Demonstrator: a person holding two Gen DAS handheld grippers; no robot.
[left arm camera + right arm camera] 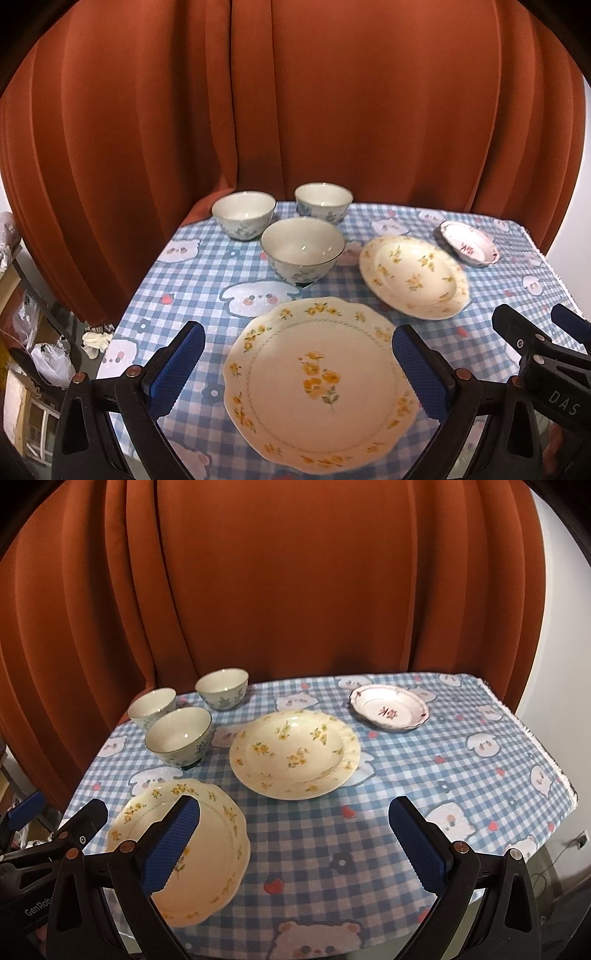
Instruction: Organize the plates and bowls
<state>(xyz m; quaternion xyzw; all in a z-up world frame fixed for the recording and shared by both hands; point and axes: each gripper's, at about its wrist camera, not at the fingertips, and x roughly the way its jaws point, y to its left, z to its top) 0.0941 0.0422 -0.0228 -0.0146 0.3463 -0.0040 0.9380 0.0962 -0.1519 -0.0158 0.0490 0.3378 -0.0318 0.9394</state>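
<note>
Plates and bowls lie spread over the surface [192,266], which wears a blue checked cloth with cartoon animals. In the left wrist view, three bowls cluster at the centre: one at the back left [243,215], one at the back right [323,202], and a nearer one [302,249] in front of them, all upright and apart from each other. A scalloped plate with yellow flowers [317,384] fills the lower centre of that frame. A deeper yellow-flowered plate [413,277] sits right of centre, and a small plate with a red motif [469,243] lies in the upper right, close to it; whether the two touch I cannot tell.

The left tongs [297,365] point forward and downward over the scalloped plate, their blue pads [177,365] spread wide on either side of it, gripping nothing. The other tool shows at the lower right edge of that frame.

In the right wrist view, the right tongs [293,845] are also spread wide and empty, aimed over bare cloth at the lower centre, with the left pad overlapping the scalloped plate in the picture. An orange curtain [295,590] hangs behind the surface.
</note>
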